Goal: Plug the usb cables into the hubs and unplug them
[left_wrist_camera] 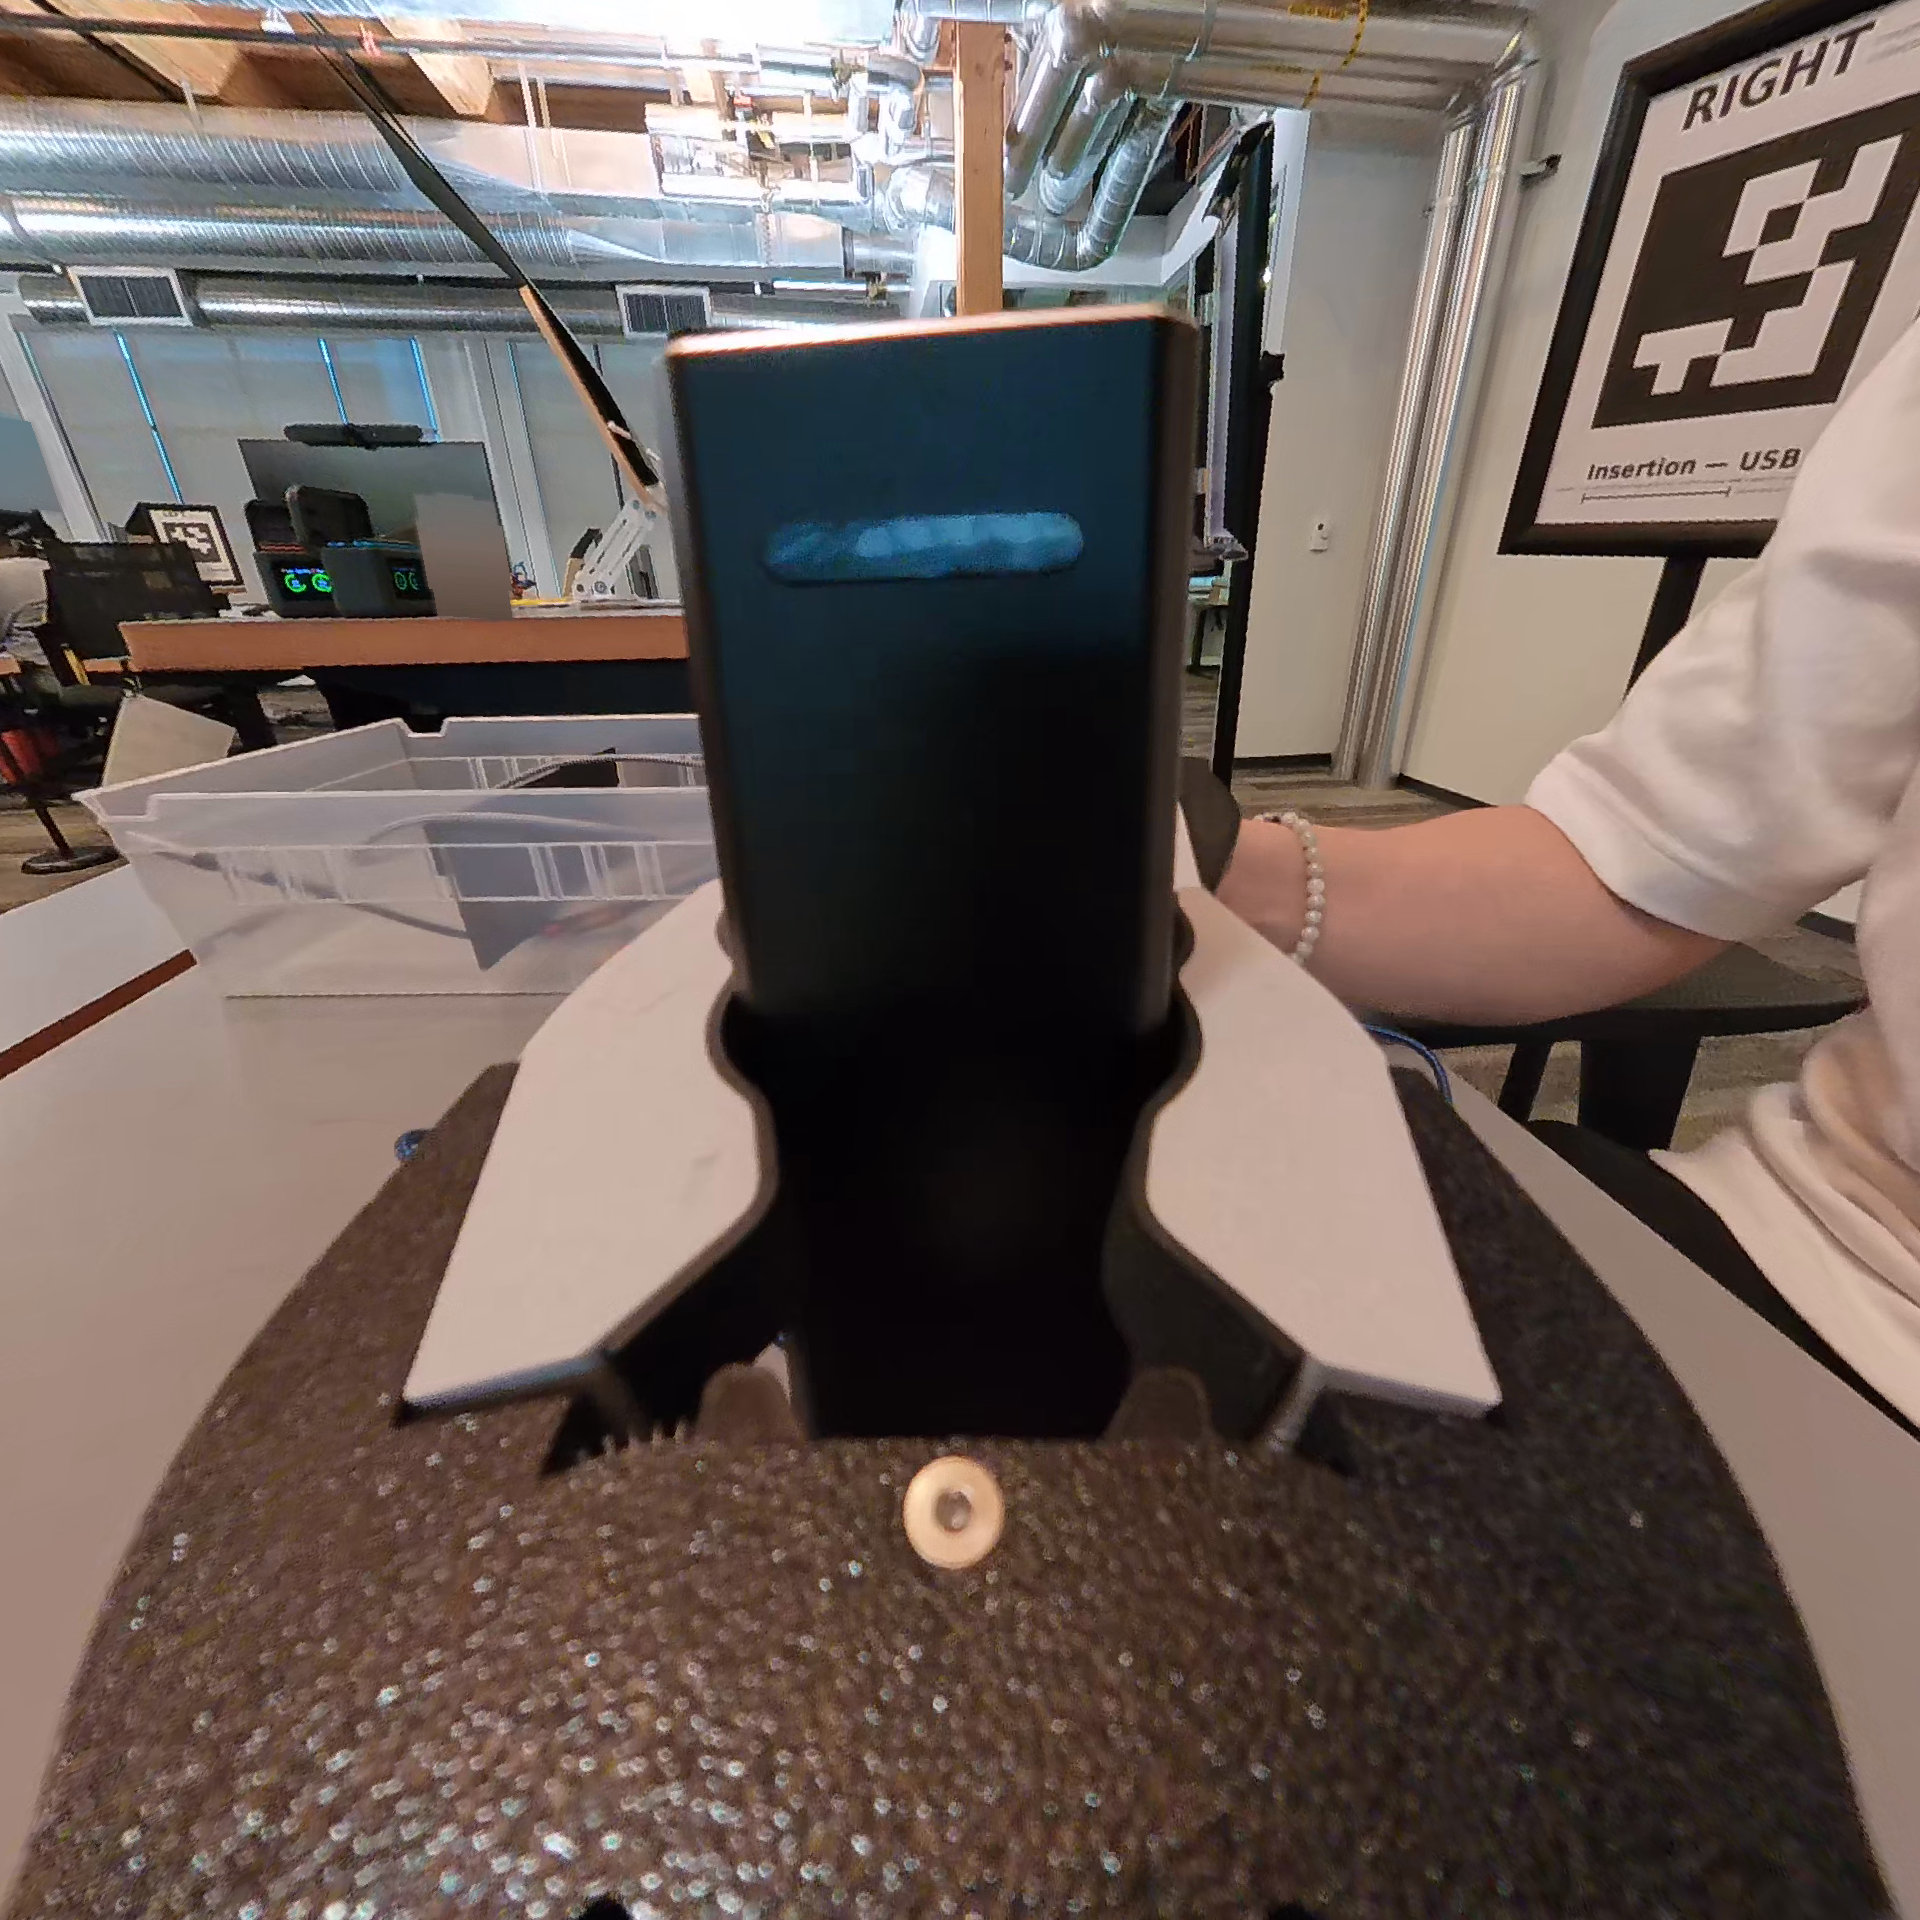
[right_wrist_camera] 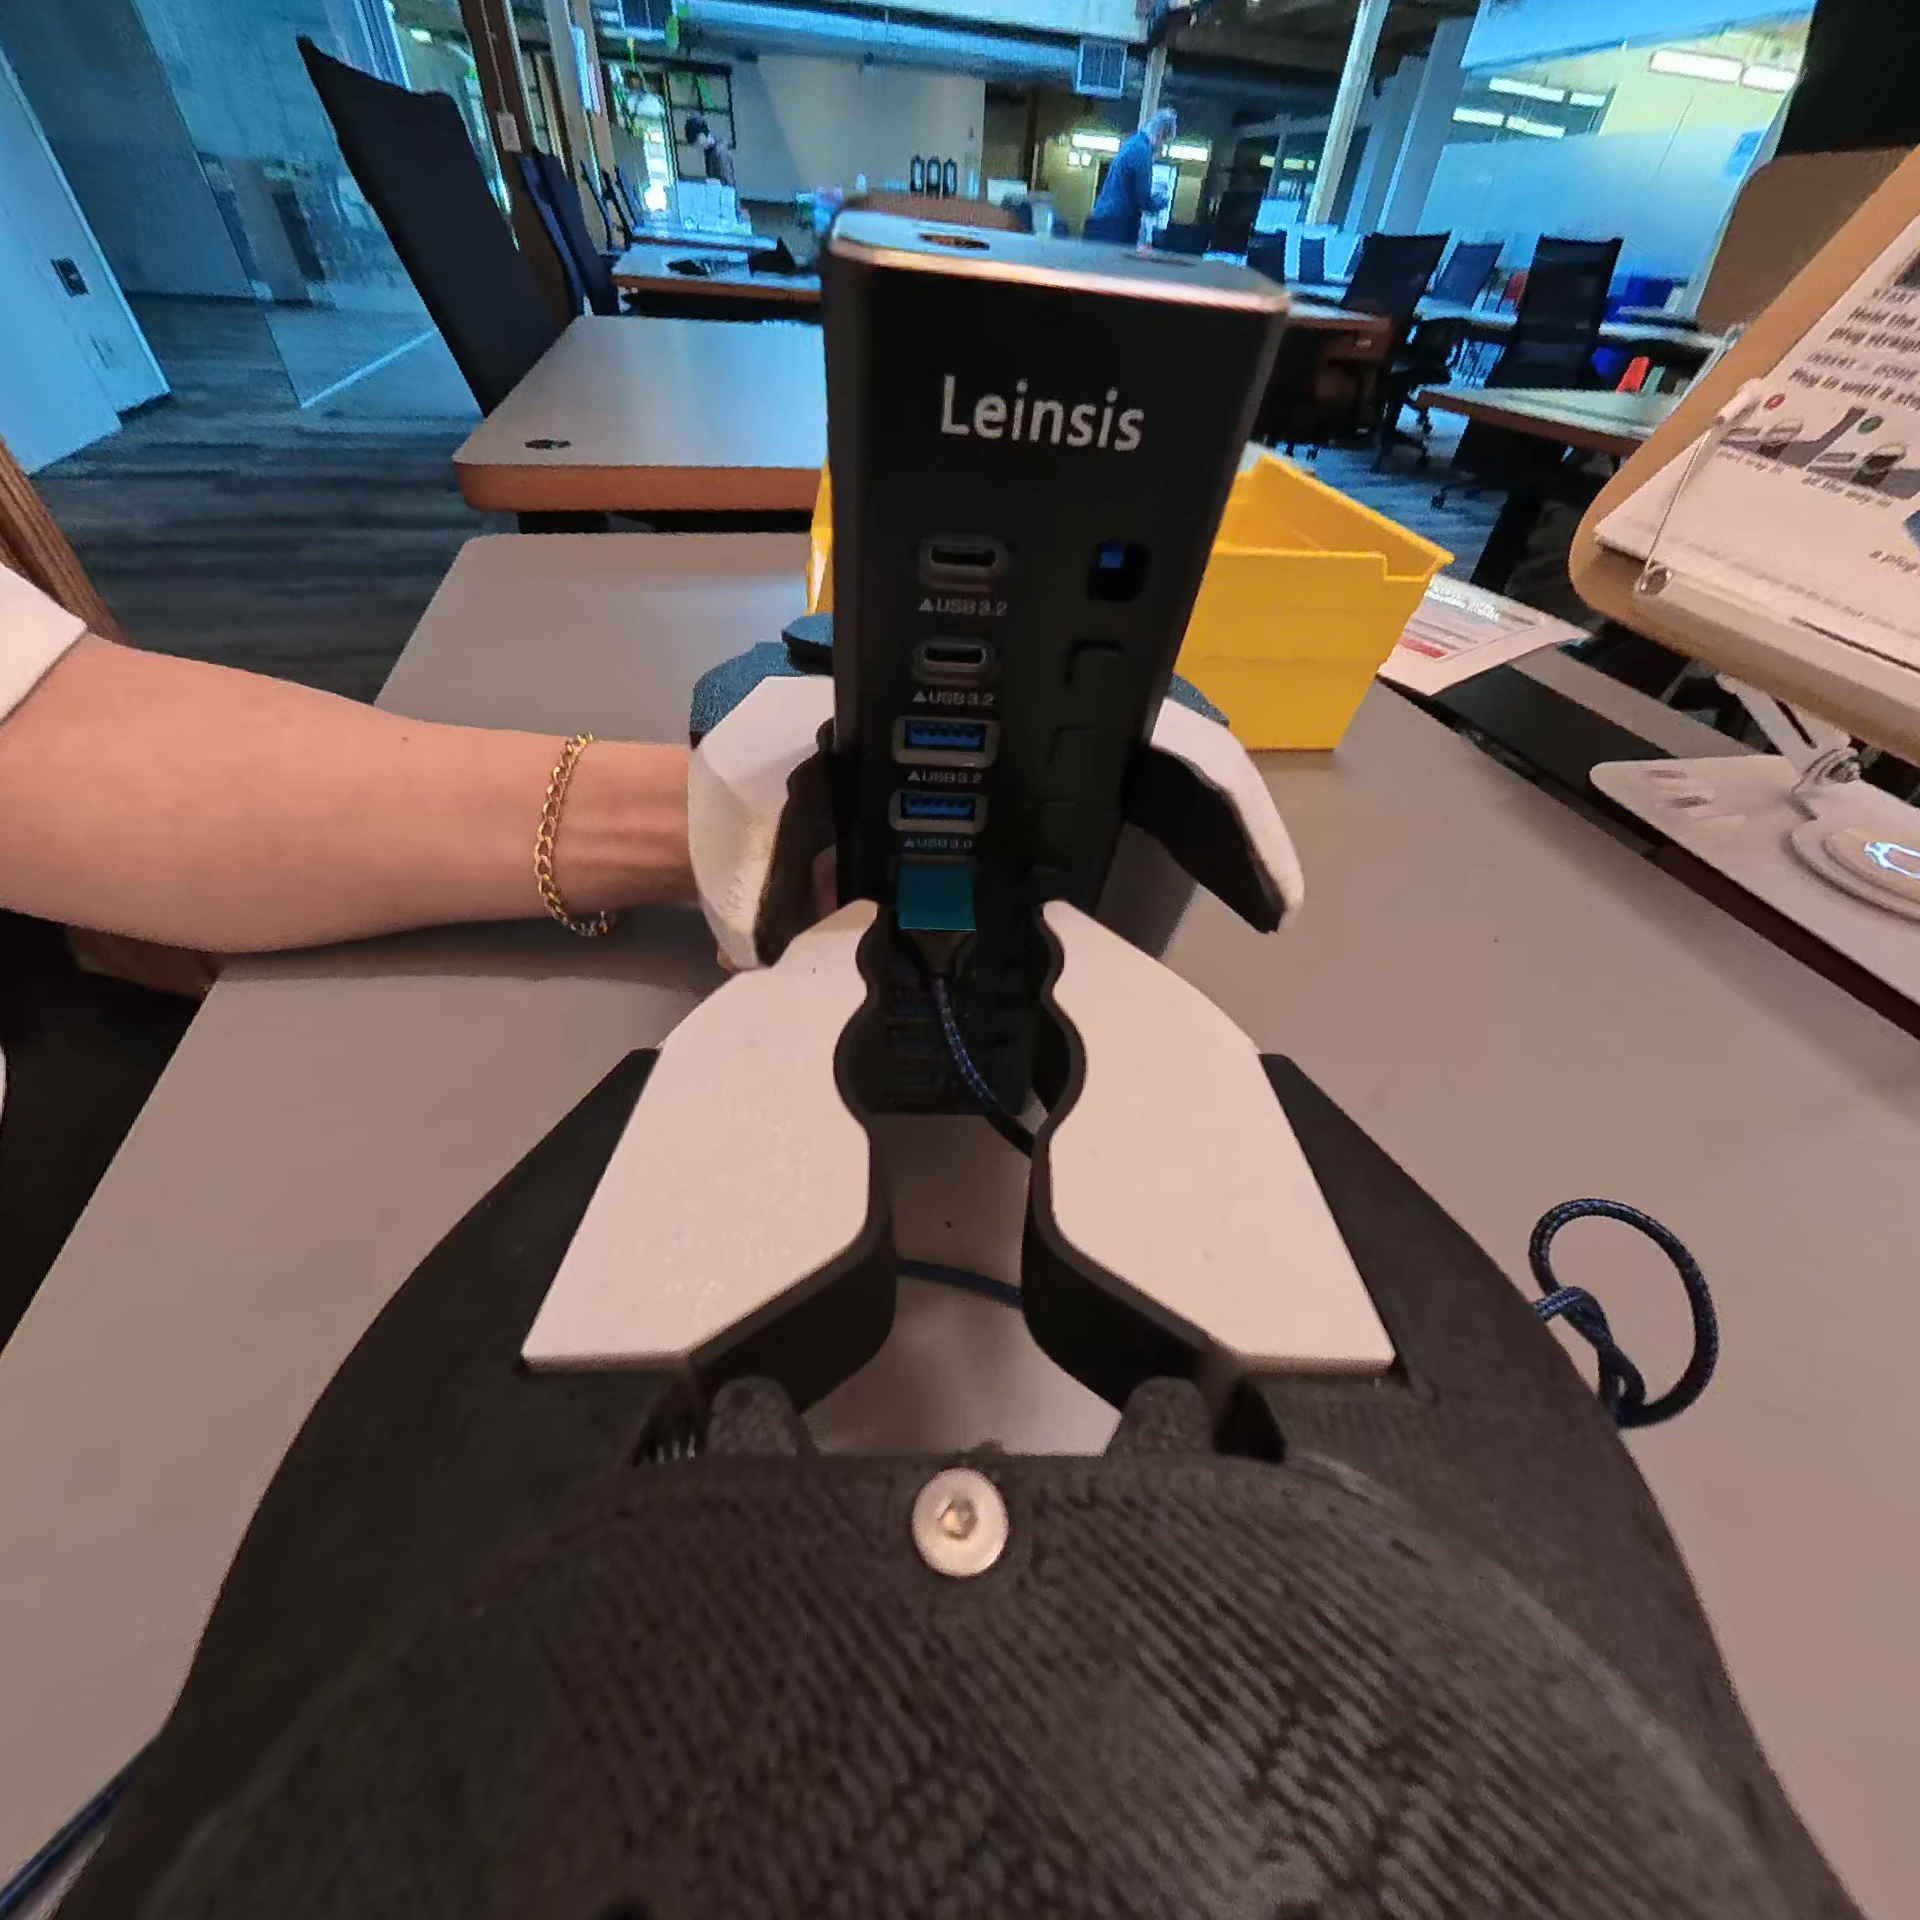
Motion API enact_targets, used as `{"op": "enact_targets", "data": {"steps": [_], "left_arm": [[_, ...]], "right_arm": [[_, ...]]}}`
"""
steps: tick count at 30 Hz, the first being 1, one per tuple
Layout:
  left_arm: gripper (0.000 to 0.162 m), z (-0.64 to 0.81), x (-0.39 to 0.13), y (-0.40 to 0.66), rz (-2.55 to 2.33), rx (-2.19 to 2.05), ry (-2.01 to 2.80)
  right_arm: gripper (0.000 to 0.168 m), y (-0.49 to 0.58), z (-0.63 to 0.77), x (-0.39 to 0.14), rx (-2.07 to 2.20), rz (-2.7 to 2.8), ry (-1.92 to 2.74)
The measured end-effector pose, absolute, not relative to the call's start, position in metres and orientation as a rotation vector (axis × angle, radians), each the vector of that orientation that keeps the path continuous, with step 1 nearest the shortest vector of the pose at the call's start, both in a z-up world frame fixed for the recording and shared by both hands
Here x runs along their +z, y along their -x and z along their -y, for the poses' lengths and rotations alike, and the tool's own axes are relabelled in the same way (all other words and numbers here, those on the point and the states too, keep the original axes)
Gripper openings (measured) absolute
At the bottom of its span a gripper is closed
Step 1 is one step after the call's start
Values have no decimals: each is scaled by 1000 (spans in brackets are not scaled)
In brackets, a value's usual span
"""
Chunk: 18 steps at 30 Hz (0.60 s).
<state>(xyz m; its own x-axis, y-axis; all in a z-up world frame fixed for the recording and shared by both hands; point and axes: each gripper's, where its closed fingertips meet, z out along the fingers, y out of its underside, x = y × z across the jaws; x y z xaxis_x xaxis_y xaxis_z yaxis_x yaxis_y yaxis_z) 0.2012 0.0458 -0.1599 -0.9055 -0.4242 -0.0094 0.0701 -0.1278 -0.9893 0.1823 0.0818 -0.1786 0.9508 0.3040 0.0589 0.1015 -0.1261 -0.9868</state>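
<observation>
1. The black USB hub [right_wrist_camera: 1039, 644] stands upright on the grey table [right_wrist_camera: 1455, 1039], clamped by the left gripper [left_wrist_camera: 951, 997].
2. The right gripper [right_wrist_camera: 951, 935] pinches the teal plug [right_wrist_camera: 935, 899] of the blue braided cable [right_wrist_camera: 1621, 1320], seated in a hub port.
3. A clear bin [left_wrist_camera: 395, 831] holds cables; the yellow bin [right_wrist_camera: 1309, 603] shows only in the right wrist view, its contents hidden.

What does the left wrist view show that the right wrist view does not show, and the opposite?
Only the left wrist view: the hub's plain back with no ports, a clear plastic bin behind it, and a framed marker sign.

Only the right wrist view: the hub's port side, a teal plug seated in one port with its braided blue cable, a yellow bin, and the right tool nearly closed around the plug.

Both: the upright black hub gripped at its sides by the left tool, and the grey table.
</observation>
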Motion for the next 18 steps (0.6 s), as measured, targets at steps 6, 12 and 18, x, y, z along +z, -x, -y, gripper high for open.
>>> {"op": "enact_targets", "data": {"steps": [6, 12, 18], "left_arm": [[71, -52, -156, -202, -1773, -2121, 406], [71, -56, -152, -201, -1743, -2139, 400], [71, -56, -154, -205, -1772, -2131, 461]], "right_arm": [[18, -180, -86, -174, 208, 270, 1642], [15, -178, -90, -170, 211, 245, 1613], [15, -182, -89, -171, 201, 238, 1665]]}}
